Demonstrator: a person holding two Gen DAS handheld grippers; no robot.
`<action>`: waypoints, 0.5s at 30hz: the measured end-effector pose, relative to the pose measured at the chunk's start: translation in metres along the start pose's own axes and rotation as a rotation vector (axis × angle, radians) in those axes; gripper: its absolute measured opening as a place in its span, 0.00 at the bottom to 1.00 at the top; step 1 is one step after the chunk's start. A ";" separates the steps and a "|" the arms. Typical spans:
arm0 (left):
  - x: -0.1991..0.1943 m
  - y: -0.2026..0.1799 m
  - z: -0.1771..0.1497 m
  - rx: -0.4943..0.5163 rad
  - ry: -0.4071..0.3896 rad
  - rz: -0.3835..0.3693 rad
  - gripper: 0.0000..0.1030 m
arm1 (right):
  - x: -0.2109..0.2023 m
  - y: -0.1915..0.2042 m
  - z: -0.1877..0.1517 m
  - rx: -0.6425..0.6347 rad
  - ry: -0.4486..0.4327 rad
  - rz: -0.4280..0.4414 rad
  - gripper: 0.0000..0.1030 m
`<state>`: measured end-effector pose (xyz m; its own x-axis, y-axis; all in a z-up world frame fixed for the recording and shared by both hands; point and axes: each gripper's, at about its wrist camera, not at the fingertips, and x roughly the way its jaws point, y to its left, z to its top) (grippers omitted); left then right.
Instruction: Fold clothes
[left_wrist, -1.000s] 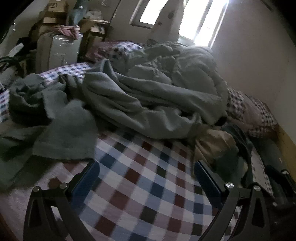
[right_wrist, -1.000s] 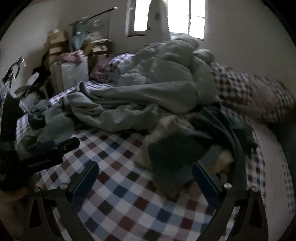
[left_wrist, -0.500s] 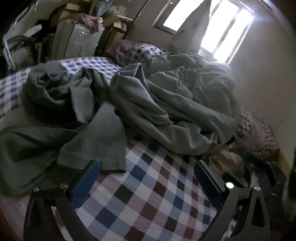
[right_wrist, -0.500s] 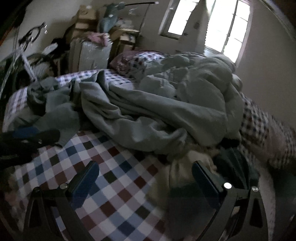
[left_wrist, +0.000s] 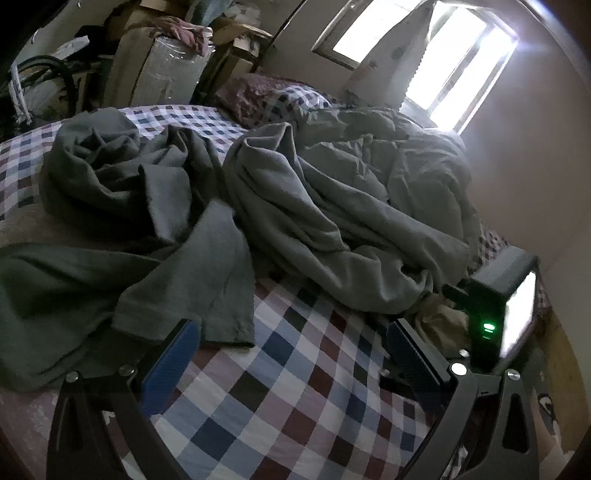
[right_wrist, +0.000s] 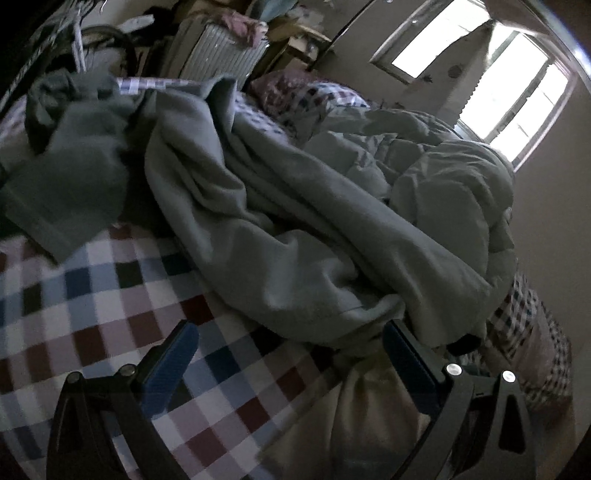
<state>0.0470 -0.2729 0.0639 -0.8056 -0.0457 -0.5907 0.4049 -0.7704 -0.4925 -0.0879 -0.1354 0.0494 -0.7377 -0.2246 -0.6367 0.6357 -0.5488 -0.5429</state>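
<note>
The left gripper hangs low over the checked sheet with its jaws wide apart and nothing between them. The right gripper is the same: jaws apart, empty, over the sheet, with its right finger close to a beige garment.

In the last second both cameras have swung to the left and tilted. The dark green garment, which was at the edge of the left view, now fills its left half, and one flat end of it lies just in front of the left blue pad. The right gripper has left the dark clothes at the right side of the bed and now faces the grey blanket. My judgement is that the person is turning to the green garment as the piece to work on, but no grasp is made.

Count: two grippers, both empty. One green garment, crumpled, not folded. One beige garment, also in a heap, partly under the blanket. One blanket and one quilt behind it. One window. I see no folded piece anywhere on the bed.
</note>
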 end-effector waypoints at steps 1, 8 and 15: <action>0.000 0.000 0.000 0.001 0.002 -0.002 1.00 | 0.005 0.002 0.000 -0.015 0.004 -0.009 0.99; 0.001 0.003 0.001 -0.009 0.017 -0.016 1.00 | 0.038 0.001 0.003 -0.063 0.028 -0.061 0.98; 0.003 0.007 0.001 -0.033 0.033 -0.040 1.00 | 0.061 0.005 0.008 -0.098 0.044 -0.085 0.97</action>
<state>0.0466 -0.2785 0.0591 -0.8069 0.0061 -0.5907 0.3872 -0.7498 -0.5366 -0.1315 -0.1580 0.0122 -0.7807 -0.1436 -0.6082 0.5919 -0.4822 -0.6459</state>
